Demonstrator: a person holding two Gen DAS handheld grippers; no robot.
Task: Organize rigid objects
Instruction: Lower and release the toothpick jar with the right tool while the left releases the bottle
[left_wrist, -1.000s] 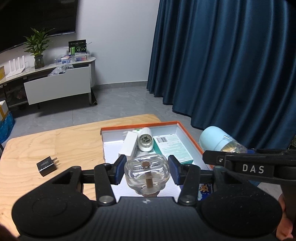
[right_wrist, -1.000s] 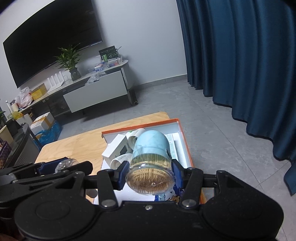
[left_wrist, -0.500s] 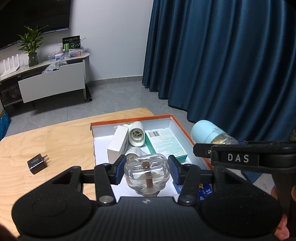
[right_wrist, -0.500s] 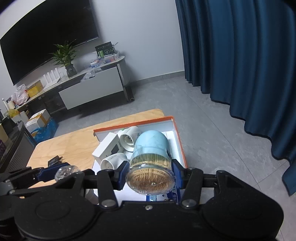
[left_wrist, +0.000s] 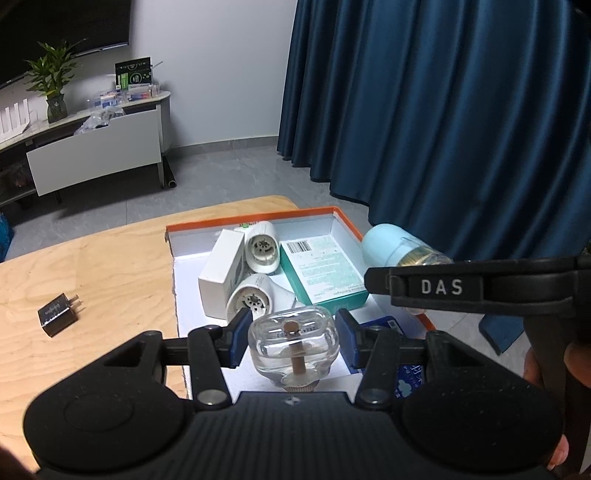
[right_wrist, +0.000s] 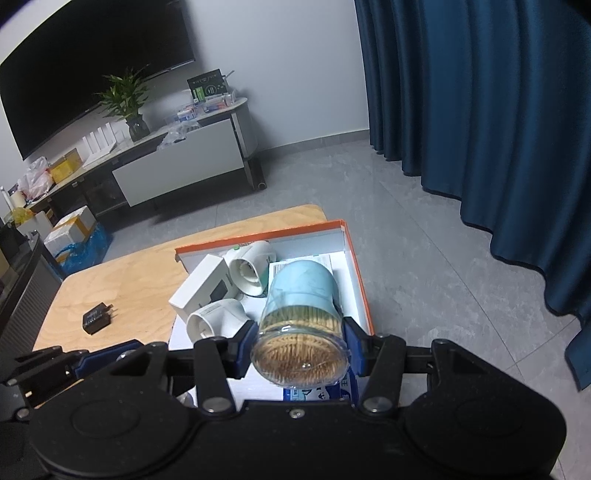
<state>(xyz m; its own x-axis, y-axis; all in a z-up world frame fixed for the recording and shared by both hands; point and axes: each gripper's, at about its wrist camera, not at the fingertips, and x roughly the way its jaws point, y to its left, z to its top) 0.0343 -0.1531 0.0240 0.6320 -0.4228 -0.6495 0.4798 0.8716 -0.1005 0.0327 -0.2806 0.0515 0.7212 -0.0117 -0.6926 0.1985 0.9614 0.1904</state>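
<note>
My left gripper (left_wrist: 291, 341) is shut on a clear glass bottle (left_wrist: 293, 347) with a brown stopper, held above the near end of an orange-rimmed white box (left_wrist: 258, 222). My right gripper (right_wrist: 300, 347) is shut on a toothpick jar (right_wrist: 301, 325) with a pale blue cap, over the box's right side (right_wrist: 356, 280); the jar (left_wrist: 391, 247) also shows in the left wrist view. Inside the box lie two white lamp sockets (left_wrist: 260, 245) (left_wrist: 249, 301), a white carton (left_wrist: 221, 271) and a green-and-white carton (left_wrist: 321, 269).
A small black plug adapter (left_wrist: 59, 314) lies on the wooden table (left_wrist: 92, 266) left of the box. Blue curtains (left_wrist: 443, 110) hang to the right. A low white cabinet (left_wrist: 96, 147) with a potted plant (left_wrist: 55, 85) stands far behind, across the grey floor.
Both grippers have moved forward and slightly down over the box with their loads; the box and its contents now look nearer and larger in both views.
</note>
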